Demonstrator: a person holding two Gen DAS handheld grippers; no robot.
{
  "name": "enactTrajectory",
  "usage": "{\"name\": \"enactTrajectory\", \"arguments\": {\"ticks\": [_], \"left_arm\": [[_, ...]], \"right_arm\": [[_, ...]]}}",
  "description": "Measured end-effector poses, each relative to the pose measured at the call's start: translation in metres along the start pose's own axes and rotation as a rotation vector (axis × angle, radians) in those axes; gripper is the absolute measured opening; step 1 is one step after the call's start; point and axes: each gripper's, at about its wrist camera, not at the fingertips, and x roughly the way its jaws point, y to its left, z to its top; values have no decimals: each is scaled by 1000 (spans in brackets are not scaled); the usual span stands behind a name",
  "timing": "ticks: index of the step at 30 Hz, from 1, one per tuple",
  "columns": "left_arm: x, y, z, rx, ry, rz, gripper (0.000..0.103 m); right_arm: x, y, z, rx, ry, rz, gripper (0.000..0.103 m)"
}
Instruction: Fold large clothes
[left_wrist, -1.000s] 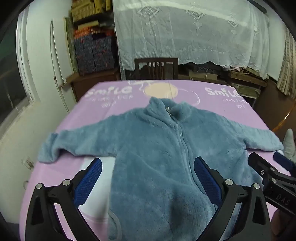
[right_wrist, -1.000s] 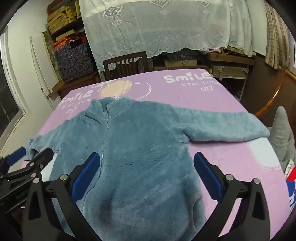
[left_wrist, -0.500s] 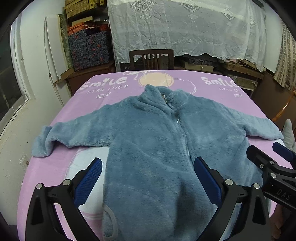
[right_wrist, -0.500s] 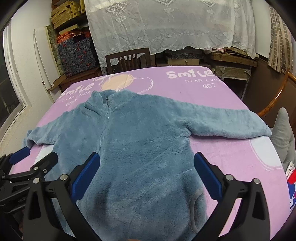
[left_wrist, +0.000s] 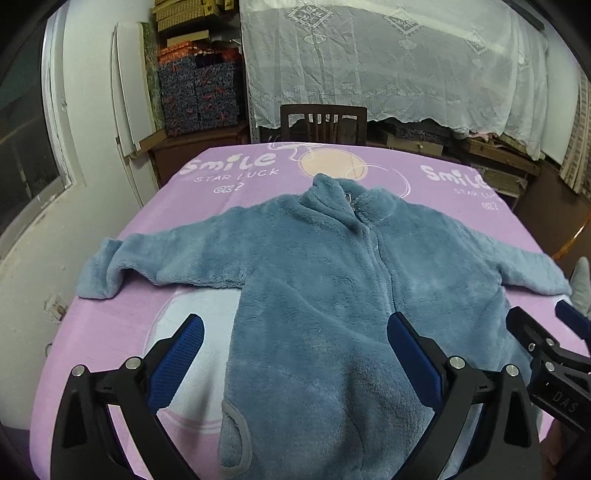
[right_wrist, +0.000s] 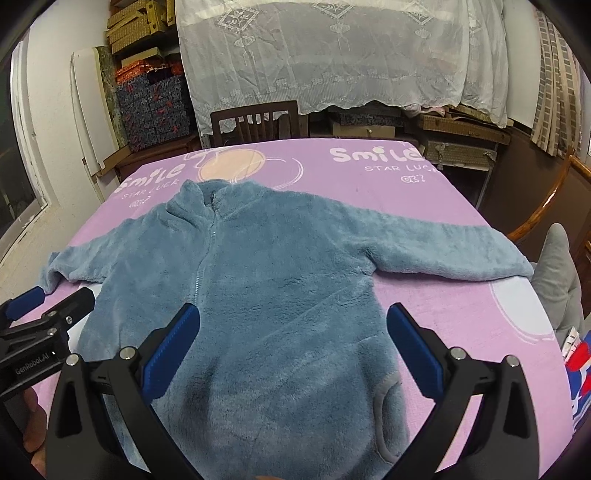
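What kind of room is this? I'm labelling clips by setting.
Most likely a spare room in a home, used for storage. A blue fleece jacket lies spread on a purple "Smile" blanket, a wooden chair behind it, patterned boxes stacked against the wall, a lace cloth draped over more goods.

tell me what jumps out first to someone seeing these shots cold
A fluffy blue fleece jacket lies spread flat, zipped, sleeves out to both sides, filling the middle of the table. Under it is a bright purple cover printed with "Smile Star Luck". Both grippers, left gripper and right gripper, hover over the hem end with jaws wide open, holding nothing.
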Motion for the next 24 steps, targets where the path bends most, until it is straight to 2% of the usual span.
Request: {"name": "enactTrajectory", "arguments": {"ticks": [24], "left_arm": [[-3, -7, -4, 42, -26, 11, 100]], "right_arm": [[3, -3, -2, 12, 12, -1, 99]]}}
